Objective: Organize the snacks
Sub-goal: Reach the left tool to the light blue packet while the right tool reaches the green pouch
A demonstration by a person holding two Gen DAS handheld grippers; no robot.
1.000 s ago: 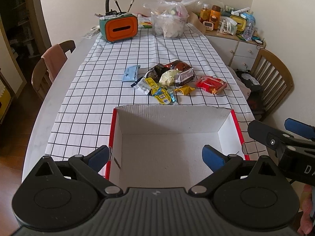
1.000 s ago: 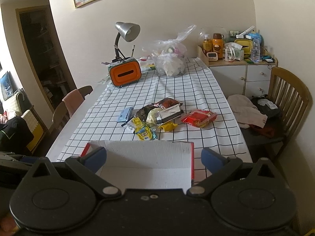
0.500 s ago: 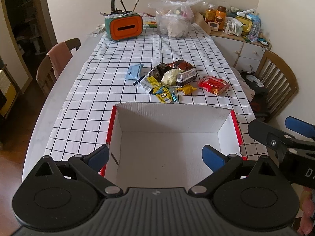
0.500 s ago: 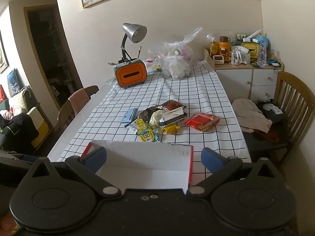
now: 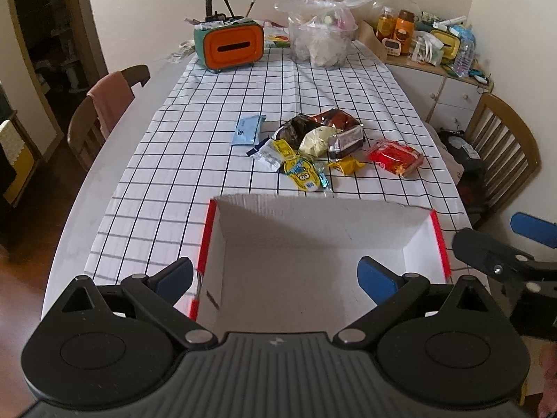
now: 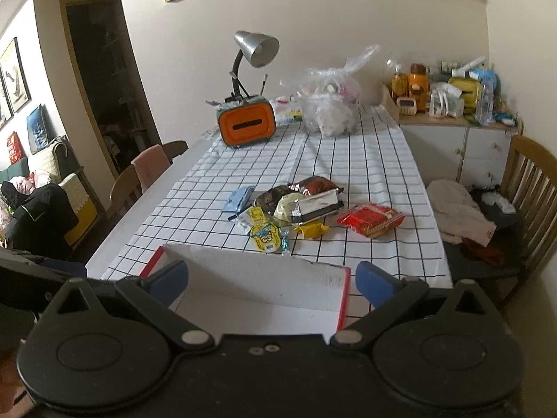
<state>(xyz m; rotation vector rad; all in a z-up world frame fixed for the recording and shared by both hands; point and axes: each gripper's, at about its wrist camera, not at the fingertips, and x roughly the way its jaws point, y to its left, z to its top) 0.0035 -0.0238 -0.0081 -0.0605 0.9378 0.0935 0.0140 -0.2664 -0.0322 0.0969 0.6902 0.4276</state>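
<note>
- Left gripper point(image 5: 275, 274): fingers spread wide, nothing between them. The blue pads hang above the near part of the open box point(image 5: 421, 240), the left pad just outside its red left wall, the right pad over its floor.
- Right gripper point(image 6: 272, 278): fingers likewise wide apart and empty, held over the near right part of the box point(image 6: 343, 299); the right pad sits just beyond its red right wall.
- In the left wrist view the right gripper point(image 5: 522, 244) shows beside the box's right wall, apart from it.
- Box: white cardboard inside, red outer edges, open top, no contents visible.
- Snack pile point(image 5: 323, 136): well ahead of both sets of fingers, past the far wall of the box, on the checked tablecloth point(image 5: 216, 104). None touches a finger.
- Items in the pile: a dark brown bag point(image 6: 313, 185), a pale cream packet point(image 6: 287, 207) and a silver-ended pack point(image 6: 318, 205) heaped together; a yellow cartoon-printed packet point(image 6: 266, 237) nearest the box; a small yellow wrapped sweet point(image 6: 311, 229) beside it.
- Red packet point(image 5: 397, 157): lies apart, to the right of the heap.
- Light blue sachet point(image 5: 249, 129): lies apart, to the left of the heap.
</note>
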